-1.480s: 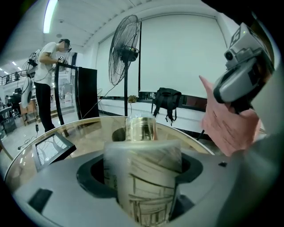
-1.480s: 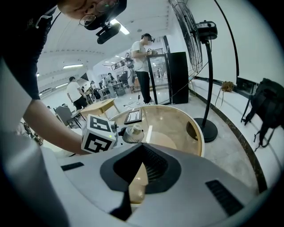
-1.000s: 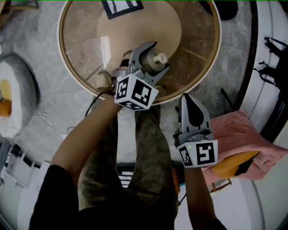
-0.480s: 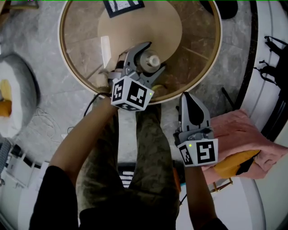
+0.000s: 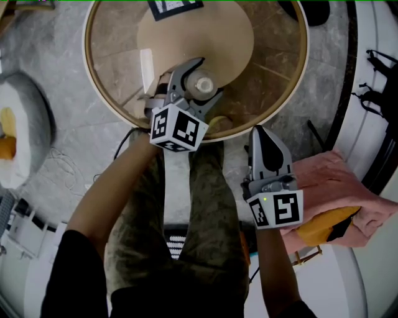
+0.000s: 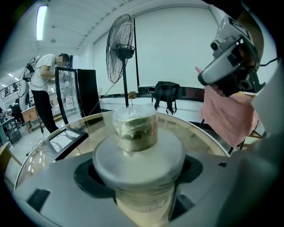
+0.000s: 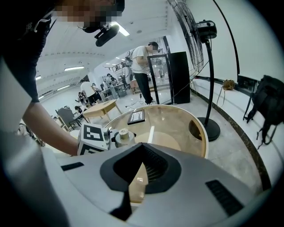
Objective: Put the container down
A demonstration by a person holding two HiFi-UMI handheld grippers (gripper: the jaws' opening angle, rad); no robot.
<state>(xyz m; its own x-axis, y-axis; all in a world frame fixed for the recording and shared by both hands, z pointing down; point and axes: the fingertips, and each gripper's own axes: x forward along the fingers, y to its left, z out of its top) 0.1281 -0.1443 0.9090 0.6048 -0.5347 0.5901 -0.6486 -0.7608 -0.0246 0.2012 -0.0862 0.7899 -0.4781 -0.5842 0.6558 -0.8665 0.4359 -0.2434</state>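
Round glass table (image 5: pixel 273 81), tan rim, with a beige disc (image 5: pixel 230 37) showing through or on the glass. A black-and-white marker card (image 5: pixel 175 6) lies at the far edge of the disc. Pink cloth (image 5: pixel 329 186) draped to the person's right, off the table. Standing fan (image 6: pixel 120 48) on the floor beyond the table, in the left gripper view. Left gripper (image 5: pixel 208 77) reaches over the near part of the table, at the near edge of the disc. Its jaws are closed on the container (image 5: pixel 200 84), one on each side. In the left gripper view the container (image 6: pixel 138 155) fills the space between the jaws: a wide grey round part nearest the camera and a clear, narrower part beyond it. Upright as seen from the head view. Cannot tell whether its base touches the glass. Right gripper (image 5: pixel 261 140) is held off the table, just short of its near rim and beside the pink cloth, well apart from the container. Its jaws (image 7: pixel 141 153) are pressed together, tips meeting, with nothing held.
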